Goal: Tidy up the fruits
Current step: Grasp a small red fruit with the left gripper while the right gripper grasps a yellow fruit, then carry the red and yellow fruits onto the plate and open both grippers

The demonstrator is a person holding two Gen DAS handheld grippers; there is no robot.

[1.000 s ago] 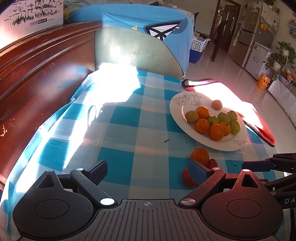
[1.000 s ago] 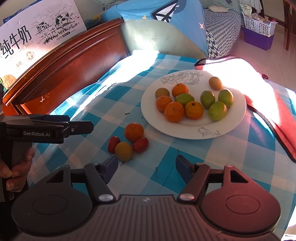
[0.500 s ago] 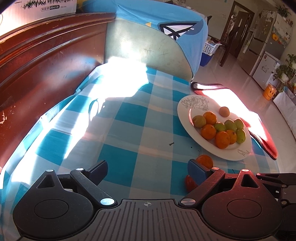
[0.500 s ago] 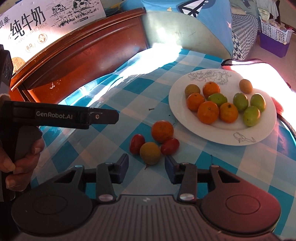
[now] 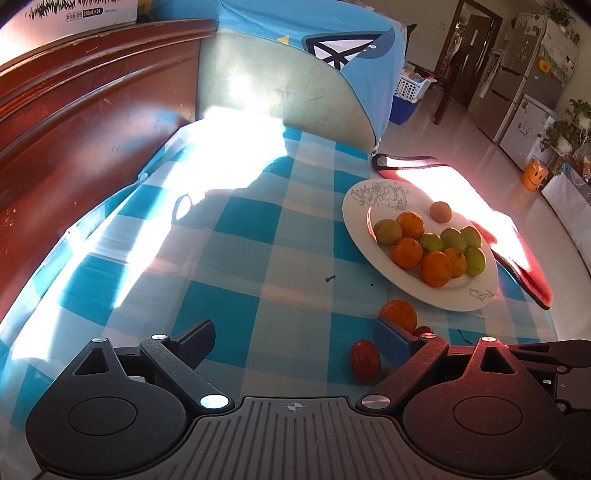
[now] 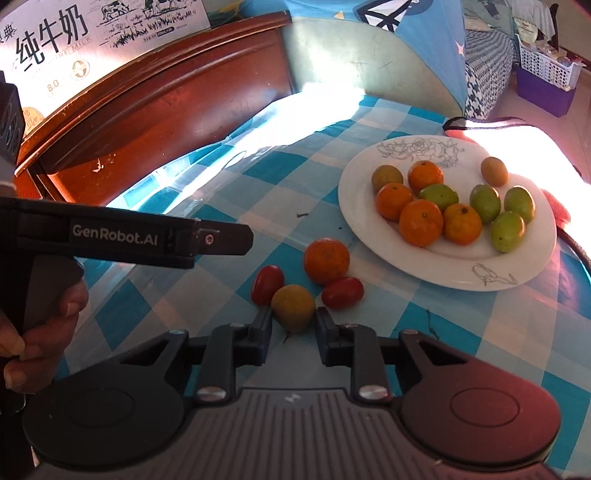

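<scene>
So the whole thing sits on a table with a blue-and-white checked cloth (image 6: 229, 299), a dark wooden headboard (image 6: 166, 110) running along its far left side with a milk carton box (image 6: 92, 29) perched on top. The big white plate (image 6: 443, 273) with line drawings on its rim is over to the right and already carries a pile of oranges and green fruits, plus a brownish one off on its own. Four strays are left on the cloth just beside the plate's near edge: an orange (image 6: 326, 260), two little red tomatoes, one on the left (image 6: 266, 284) and one on the right (image 6: 342, 292), and a small brownish-green fruit (image 6: 293, 308) nearest the camera. The right gripper (image 6: 293, 325) has just been closing and now has that brownish-green fruit pinched between its fingers, pads against both sides, with the fruit down on the cloth. The left gripper (image 5: 293, 345) hangs off to the side with its jaws wide apart and nothing in them, a hand (image 6: 40, 325) wrapped round its handle. My read: this is the grab step for one of the leftover pieces. Next should be a straight lift, so it doesn't knock the tomatoes touching it, then a carry to a free patch on the plate.
</scene>
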